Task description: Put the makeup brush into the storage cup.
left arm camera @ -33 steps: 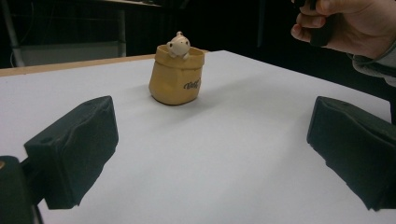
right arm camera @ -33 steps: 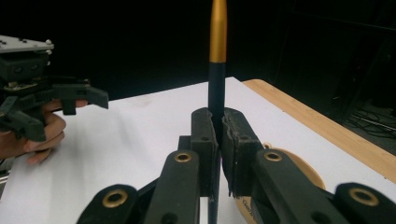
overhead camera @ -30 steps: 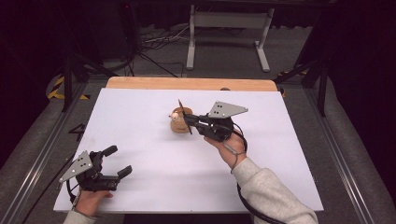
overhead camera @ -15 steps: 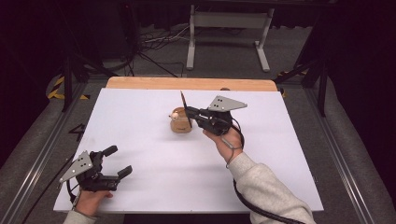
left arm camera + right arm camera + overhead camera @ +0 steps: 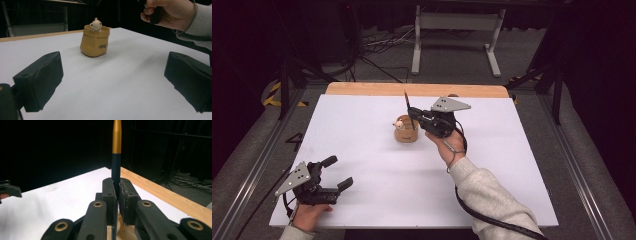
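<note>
pen (image 5: 116, 150) pinched upright in right tongs (image 5: 413, 116) | left tongs (image 5: 337, 172) spread | white tabletop (image 5: 512, 150), dark room

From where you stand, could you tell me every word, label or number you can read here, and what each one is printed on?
One dark script word on the front of the small tan pot: too blurred to read with confidence.
Pen clamped in the right gripper: no lettering visible.
Left gripper, white table: no text visible.
</note>
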{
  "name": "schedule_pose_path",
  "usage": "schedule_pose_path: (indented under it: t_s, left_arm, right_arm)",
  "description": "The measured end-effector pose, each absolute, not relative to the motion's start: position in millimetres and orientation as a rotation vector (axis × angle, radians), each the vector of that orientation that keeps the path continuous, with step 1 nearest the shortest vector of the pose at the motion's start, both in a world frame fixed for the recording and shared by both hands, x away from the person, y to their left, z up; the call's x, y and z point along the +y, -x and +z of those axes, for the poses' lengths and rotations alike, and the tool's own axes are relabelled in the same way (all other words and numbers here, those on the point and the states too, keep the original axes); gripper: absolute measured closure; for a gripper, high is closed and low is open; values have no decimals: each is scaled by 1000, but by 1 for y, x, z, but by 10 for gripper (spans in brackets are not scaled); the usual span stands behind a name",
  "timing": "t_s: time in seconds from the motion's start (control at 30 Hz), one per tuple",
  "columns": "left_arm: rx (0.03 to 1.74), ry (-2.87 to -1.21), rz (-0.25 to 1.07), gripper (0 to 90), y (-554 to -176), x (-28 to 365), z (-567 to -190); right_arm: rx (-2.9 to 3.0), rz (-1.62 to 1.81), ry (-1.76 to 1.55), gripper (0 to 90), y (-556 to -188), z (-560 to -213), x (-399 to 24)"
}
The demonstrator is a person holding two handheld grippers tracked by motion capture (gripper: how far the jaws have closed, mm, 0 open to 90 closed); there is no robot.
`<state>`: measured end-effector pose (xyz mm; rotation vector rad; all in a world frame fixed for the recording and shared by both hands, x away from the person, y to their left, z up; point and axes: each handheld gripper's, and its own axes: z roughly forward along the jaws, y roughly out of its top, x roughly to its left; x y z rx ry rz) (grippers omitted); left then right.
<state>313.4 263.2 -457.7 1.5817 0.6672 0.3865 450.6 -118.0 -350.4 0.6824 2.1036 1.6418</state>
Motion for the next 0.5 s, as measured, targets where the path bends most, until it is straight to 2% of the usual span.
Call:
schedule_pose_path:
  t_s: [0.5]
  left_arm:
    - [666,-1581,380,29,-315,263,-458]
  right_arm:
    - [2085,1592,-702,835,-473,-350,-111]
